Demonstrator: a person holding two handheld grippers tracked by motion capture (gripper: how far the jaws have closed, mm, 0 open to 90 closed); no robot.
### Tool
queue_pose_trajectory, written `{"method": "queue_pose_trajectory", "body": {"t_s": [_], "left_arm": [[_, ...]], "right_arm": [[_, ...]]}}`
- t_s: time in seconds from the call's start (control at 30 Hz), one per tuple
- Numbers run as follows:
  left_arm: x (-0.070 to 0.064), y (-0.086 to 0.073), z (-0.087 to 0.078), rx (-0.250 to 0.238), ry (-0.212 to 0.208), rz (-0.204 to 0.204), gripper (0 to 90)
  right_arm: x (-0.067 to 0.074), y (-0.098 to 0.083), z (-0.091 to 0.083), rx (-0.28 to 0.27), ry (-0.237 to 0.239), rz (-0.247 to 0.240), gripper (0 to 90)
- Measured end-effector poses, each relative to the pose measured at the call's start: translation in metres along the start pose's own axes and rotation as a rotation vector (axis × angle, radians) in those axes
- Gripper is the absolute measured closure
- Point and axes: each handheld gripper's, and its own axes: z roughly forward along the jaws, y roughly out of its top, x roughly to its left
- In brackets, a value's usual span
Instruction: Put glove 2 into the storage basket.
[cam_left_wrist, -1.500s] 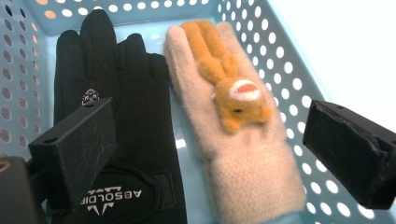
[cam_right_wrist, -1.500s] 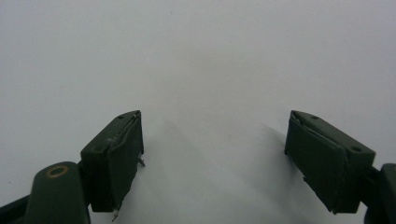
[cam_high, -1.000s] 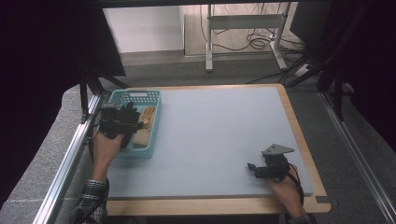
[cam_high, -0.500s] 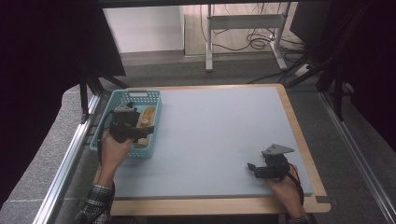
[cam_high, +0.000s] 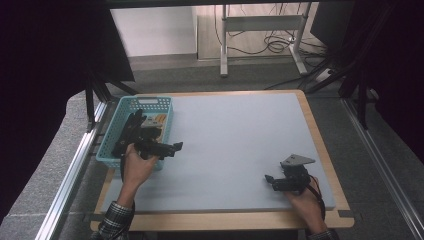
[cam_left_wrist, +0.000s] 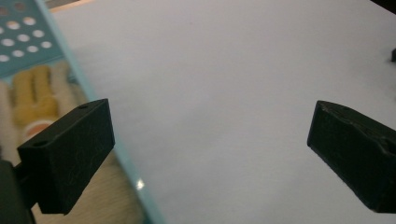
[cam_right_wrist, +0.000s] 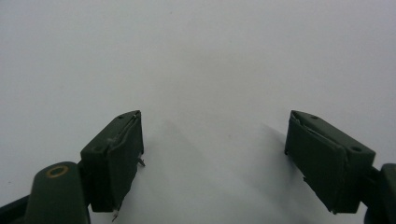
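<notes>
Grey floor (cam_high: 165, 75); metal desk frame (cam_high: 260, 25) behind.

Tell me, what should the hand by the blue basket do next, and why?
Probably swing back over the basket and lower toward the yellow and cream things inside. The left gripper has its jaws wide apart with nothing between them, and it points out over the bare grey mat at the basket's edge. The right gripper rests open on the mat, far off.
</notes>
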Motion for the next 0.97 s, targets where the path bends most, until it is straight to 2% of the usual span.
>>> {"method": "queue_pose_trajectory", "body": {"t_s": [0.33, 0.63, 0.77, 0.87, 0.97], "left_arm": [[-0.027, -0.014, 0.016, -0.006, -0.073, 0.030, 1.1], [-0.051, -0.035, 0.032, -0.003, -0.106, 0.079, 1.1], [-0.056, -0.050, 0.042, 0.006, -0.132, 0.077, 1.1], [-0.058, -0.059, 0.049, 0.032, -0.119, 0.092, 1.0], [-0.058, -0.064, 0.051, 0.028, -0.123, 0.079, 1.0]], "right_arm": [[0.000, 0.000, 0.000, 0.000, 0.000, 0.001, 18.9], [0.000, 0.000, 0.000, 0.000, 0.000, 0.000, 18.9], [0.000, 0.000, 0.000, 0.000, 0.000, 0.000, 18.9], [0.000, 0.000, 0.000, 0.000, 0.000, 0.000, 18.8], [0.000, 0.000, 0.000, -0.001, -0.001, 0.001, 18.8]]}}
